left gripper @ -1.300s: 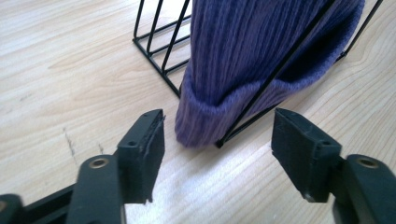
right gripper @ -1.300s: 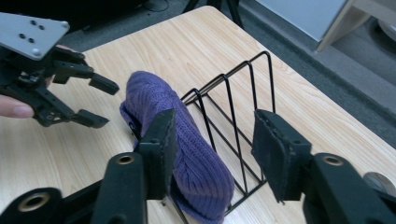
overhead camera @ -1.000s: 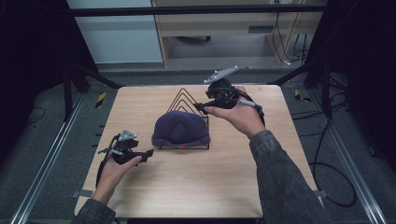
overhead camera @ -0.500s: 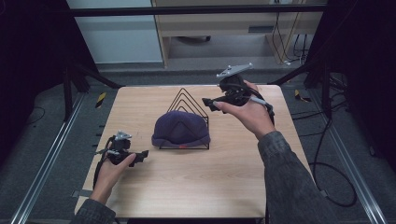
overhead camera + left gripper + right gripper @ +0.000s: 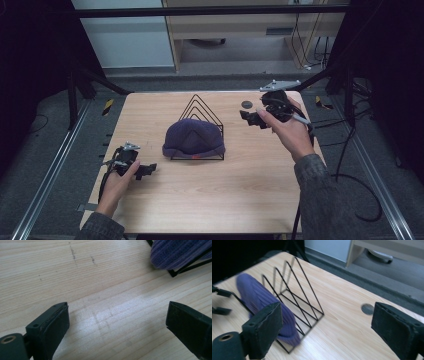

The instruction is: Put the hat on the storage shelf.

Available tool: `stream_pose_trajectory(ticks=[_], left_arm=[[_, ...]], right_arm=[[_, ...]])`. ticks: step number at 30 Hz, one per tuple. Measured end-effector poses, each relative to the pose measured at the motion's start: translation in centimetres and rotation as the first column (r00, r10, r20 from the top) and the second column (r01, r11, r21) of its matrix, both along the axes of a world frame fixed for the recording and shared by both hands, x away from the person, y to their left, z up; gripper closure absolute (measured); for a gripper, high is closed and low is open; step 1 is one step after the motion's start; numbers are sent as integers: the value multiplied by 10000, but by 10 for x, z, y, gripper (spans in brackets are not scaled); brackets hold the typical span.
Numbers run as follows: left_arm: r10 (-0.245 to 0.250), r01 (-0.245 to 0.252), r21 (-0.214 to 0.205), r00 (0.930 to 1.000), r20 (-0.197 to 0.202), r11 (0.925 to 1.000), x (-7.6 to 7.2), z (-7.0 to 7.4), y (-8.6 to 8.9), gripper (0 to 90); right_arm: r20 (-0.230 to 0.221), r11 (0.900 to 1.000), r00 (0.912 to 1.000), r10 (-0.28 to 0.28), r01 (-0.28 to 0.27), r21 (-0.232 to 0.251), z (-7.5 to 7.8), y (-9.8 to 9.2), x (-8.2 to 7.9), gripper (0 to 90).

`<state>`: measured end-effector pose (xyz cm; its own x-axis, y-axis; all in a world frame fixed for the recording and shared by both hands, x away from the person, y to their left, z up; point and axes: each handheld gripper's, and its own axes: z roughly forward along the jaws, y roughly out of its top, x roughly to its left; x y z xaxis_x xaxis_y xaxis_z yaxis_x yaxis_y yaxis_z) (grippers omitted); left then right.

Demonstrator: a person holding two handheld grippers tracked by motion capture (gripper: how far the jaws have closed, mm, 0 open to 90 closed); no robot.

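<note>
purple hat [image 5: 193,140] over wire rack [image 5: 202,109], its front wires hidden

A hat [image 5: 193,140] rests against the front of a wire rack [image 5: 202,112] at the middle of the counter [image 5: 210,200]. The left gripper [image 5: 145,170] lies toward the counter's left edge, the right gripper [image 5: 248,118] near its far right corner beside a small disc [image 5: 246,104].

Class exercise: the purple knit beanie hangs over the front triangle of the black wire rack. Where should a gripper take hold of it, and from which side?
Probably at the folded brim along the lower edge of the beanie, at either end, where it hangs past the rack's wire. The brim is thick, soft knit that jaws can pinch. Come in low from the side and lift upward, since the triangle's peak fills the crown. Both the left gripper and the right gripper are open and empty.
</note>
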<state>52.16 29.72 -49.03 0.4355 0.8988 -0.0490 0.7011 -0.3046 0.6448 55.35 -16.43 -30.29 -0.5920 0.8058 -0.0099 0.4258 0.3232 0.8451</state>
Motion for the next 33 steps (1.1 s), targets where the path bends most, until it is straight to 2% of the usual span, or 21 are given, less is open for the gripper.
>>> stream_pose_trajectory(ticks=[4, 5, 8, 9, 12, 13, 15, 17, 18, 19, 20, 22, 27, 33], left_arm=[[70, -70, 4, 9999, -84, 10000, 0, -1, 1, 45], [94, -94, -21, 9998, -169, 10000, 0, -1, 1, 44], [96, -94, 72, 9996, -276, 9999, 0, -3, 2, 43], [100, -97, 111, 9995, -284, 9999, 0, -3, 1, 43], [37, -31, 246, 9997, -249, 9997, -1, -4, 0, 40], [27, -22, 270, 9998, -193, 9996, -2, -5, 0, 36], [-9, 13, 307, 9999, -147, 9995, -2, -5, 0, 36], [-100, 102, 409, 9999, -69, 9991, -3, -6, 0, 34], [-121, 123, 445, 9999, -59, 9989, -3, -6, 0, 28], [-144, 146, 570, 9999, -42, 9983, -3, -6, 0, 28], [-97, 95, 714, 10000, 16, 9974, -3, -7, 0, 23], [-103, 99, 719, 9999, 39, 9974, -3, -7, 0, 19], [-185, 176, 721, 9998, 115, 9972, -4, -8, 1, 10], [-170, 158, 697, 9997, 180, 9974, -4, -9, 1, 0]], right_arm=[[-138, 9997, 9996, -236, 234, -105, -11, -12, -3, 143], [-220, 9994, 9994, -260, 255, -219, -21, -18, -7, 169], [-594, 9983, 9980, -220, 187, -557, -41, -26, -14, 157], [-594, 9983, 9980, -220, 187, -557, -41, -26, -14, 157], [-851, 9980, 9958, -346, 299, -560, -58, -34, -20, 148], [-1045, 9980, 9936, -439, 390, -490, -70, -39, -23, 141], [-1108, 9980, 9929, -444, 390, -507, -74, -40, -24, 138], [-1291, 9967, 9903, -518, 431, -694, -86, -42, -25, 136], [-1492, 9960, 9871, -578, 468, -765, -97, -45, -27, 131], [-1492, 9960, 9871, -578, 468, -765, -97, -45, -27, 131], [-1608, 9956, 9846, -683, 570, -738, -107, -48, -28, 130], [-1663, 9955, 9834, -724, 609, -731, -110, -50, -28, 130], [-2025, 9924, 9725, -1153, 1039, -660, -127, -63, -25, 136], [-2244, 9911, 9659, -1294, 1192, -586, -140, -63, -24, 135]])
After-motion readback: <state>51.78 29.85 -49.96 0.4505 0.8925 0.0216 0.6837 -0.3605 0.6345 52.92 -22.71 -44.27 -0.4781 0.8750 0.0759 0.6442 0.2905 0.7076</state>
